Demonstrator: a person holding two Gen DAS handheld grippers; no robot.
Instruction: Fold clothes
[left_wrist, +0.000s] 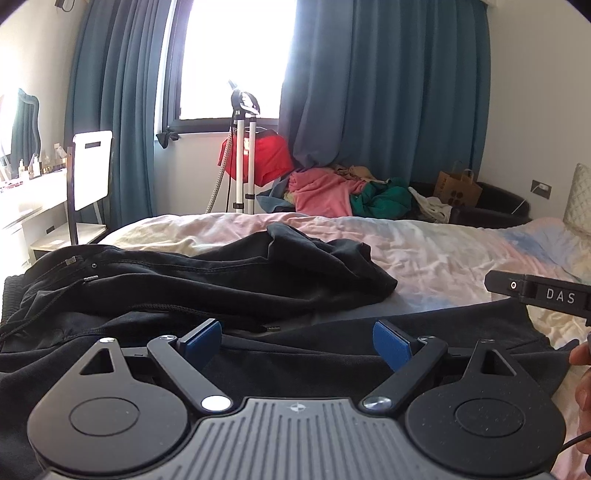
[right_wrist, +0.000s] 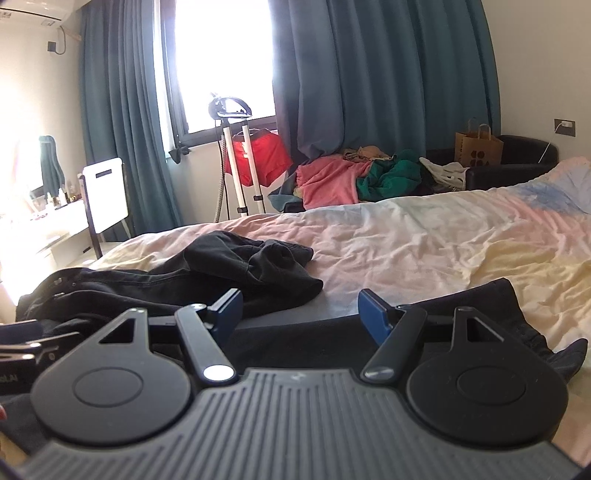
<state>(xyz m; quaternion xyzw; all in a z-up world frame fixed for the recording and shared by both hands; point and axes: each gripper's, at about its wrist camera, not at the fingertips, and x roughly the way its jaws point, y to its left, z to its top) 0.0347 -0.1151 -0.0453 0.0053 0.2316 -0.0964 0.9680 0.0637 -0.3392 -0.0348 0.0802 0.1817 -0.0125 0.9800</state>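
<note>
A black garment (left_wrist: 303, 354) lies flat on the bed right under both grippers; it also shows in the right wrist view (right_wrist: 306, 339). A crumpled pair of black trousers (left_wrist: 207, 277) lies beyond it to the left, seen too in the right wrist view (right_wrist: 236, 269). My left gripper (left_wrist: 297, 341) is open and empty just above the flat garment. My right gripper (right_wrist: 300, 314) is open and empty over the same garment's far edge. Part of the right gripper (left_wrist: 543, 295) shows at the right edge of the left wrist view.
The bed (right_wrist: 424, 240) has a pastel crumpled sheet. Beyond it are a pile of pink and green clothes (left_wrist: 343, 192), a clothes steamer stand (left_wrist: 243, 155), a paper bag (left_wrist: 458, 188), a chair (left_wrist: 90, 173) and teal curtains (left_wrist: 388, 92).
</note>
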